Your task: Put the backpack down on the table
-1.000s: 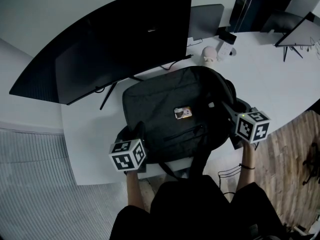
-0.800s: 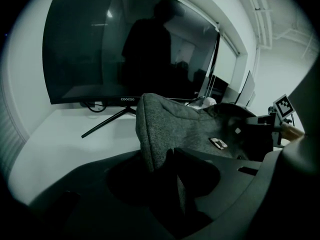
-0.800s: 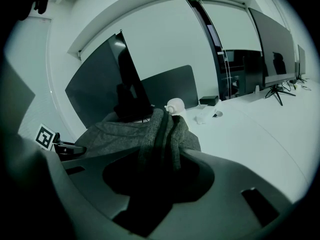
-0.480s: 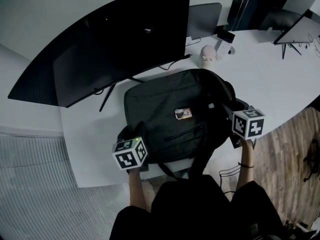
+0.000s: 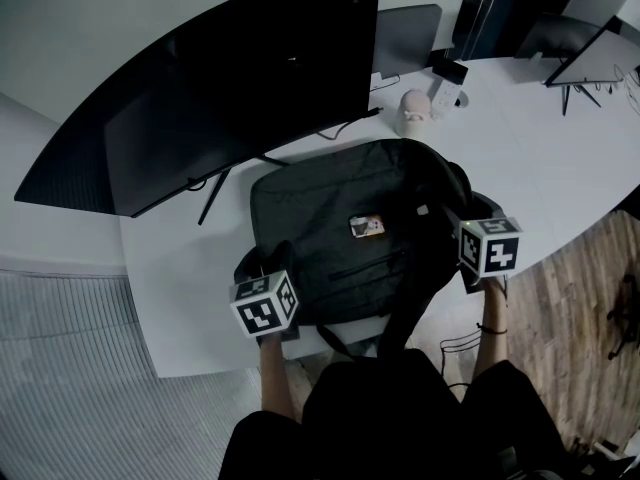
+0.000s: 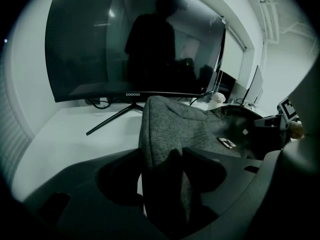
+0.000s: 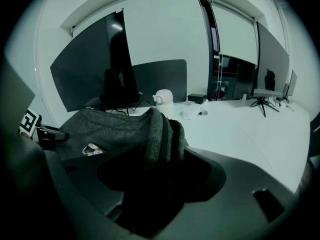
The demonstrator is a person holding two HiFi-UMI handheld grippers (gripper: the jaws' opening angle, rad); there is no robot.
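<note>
Charcoal woven fabric of the backpack (image 5: 340, 208) already flat on the white table (image 5: 560, 168), straight ahead of both grippers and just short of the curved monitor (image 5: 240, 88); judged set down, with only the letting go and the drawing back left to do. Left gripper (image 6: 165, 156) opening, jaws standing wide, the bag's near corner between them but seemingly not pinched. Right gripper (image 7: 160, 154) likewise opening, a padded fold of the bag's side between its jaws. Seen from the head view only: a strap (image 5: 405, 313) trailing off the table edge behind and between the grippers, toward the person. Seen from the gripper views only: the fabric inside the jaws, hidden beneath the marker cubes from above
</note>
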